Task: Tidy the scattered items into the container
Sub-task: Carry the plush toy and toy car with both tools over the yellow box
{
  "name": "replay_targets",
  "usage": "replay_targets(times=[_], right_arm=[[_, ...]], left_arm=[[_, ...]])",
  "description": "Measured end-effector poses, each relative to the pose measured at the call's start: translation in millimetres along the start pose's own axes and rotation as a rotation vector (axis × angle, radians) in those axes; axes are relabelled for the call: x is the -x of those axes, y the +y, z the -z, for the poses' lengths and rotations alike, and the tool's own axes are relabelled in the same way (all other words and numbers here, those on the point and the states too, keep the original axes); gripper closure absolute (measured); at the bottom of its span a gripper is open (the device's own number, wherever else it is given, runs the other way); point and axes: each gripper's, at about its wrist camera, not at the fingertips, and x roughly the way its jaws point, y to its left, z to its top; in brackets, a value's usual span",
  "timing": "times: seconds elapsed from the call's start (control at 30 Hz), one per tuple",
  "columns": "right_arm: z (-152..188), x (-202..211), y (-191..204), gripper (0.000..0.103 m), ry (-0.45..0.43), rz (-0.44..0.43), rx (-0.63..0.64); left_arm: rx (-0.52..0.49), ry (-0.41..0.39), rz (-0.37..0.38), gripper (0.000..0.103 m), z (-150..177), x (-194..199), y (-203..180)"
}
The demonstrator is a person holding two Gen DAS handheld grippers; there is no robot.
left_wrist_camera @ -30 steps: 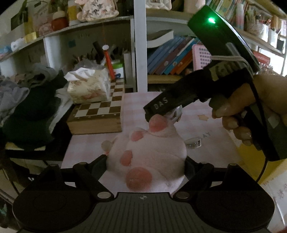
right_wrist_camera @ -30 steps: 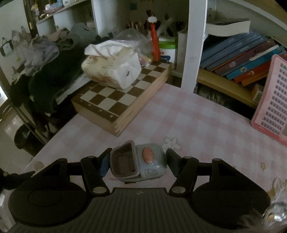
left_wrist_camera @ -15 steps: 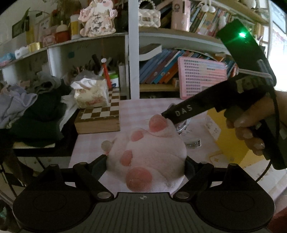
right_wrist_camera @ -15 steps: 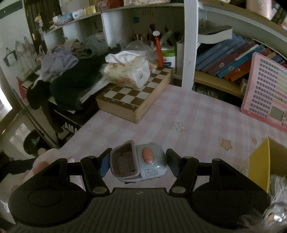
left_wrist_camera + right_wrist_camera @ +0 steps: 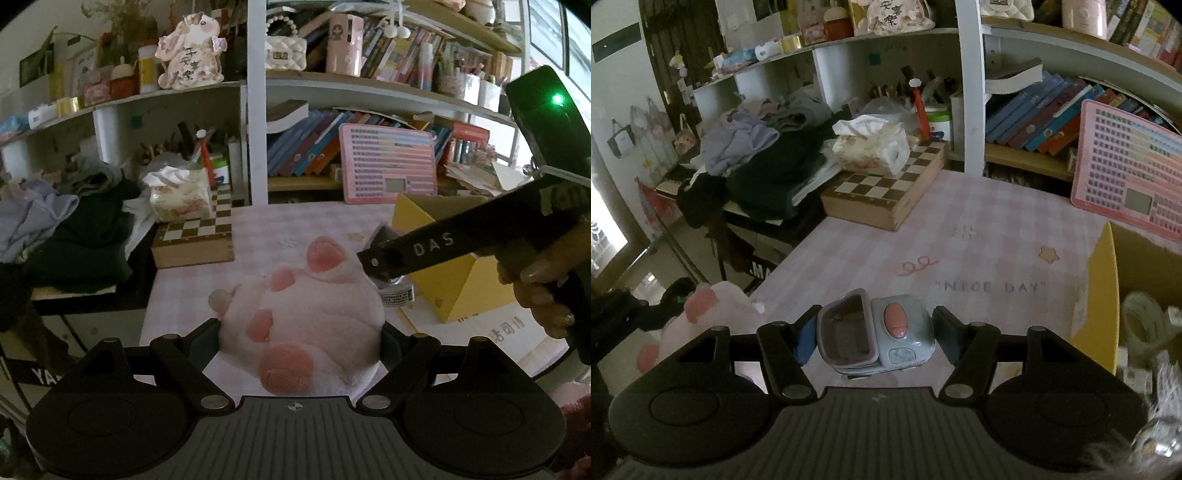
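Our left gripper (image 5: 301, 332) is clamped on a fluffy white plush paw with pink pads (image 5: 306, 317), held above the pink checked tablecloth (image 5: 979, 229). Our right gripper (image 5: 873, 332) is closed around a small grey-blue toy device with an orange oval button (image 5: 879, 328), also lifted over the cloth. The yellow cardboard box (image 5: 1102, 295) stands open at the right on the table, just beside the right gripper; inside it we see a roll of pale tape (image 5: 1145, 321) and some small packets we cannot make out. In the left wrist view the same box (image 5: 447, 291) sits behind the right gripper's black body. A wooden chessboard box (image 5: 886, 195) carries a floral tissue pack (image 5: 871, 147) at the far left.
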Motion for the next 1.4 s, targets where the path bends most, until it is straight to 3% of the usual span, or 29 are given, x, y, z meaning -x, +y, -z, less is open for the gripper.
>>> replay_targets(times=[0.43, 0.73, 1.4], right_arm=[[42, 43, 23, 0.041, -0.024, 0.03, -0.053], [85, 72, 29, 0.041, -0.033, 0.109, -0.129], [141, 140, -19, 0.041, -0.054, 0.291, -0.324]], left_arm=[[-0.015, -0.015, 0.037, 0.016, 19, 37, -7], [-0.102, 0.019, 0.151, 0.016, 29, 42, -36], [-0.259, 0.038, 0.368, 0.016, 20, 23, -113]])
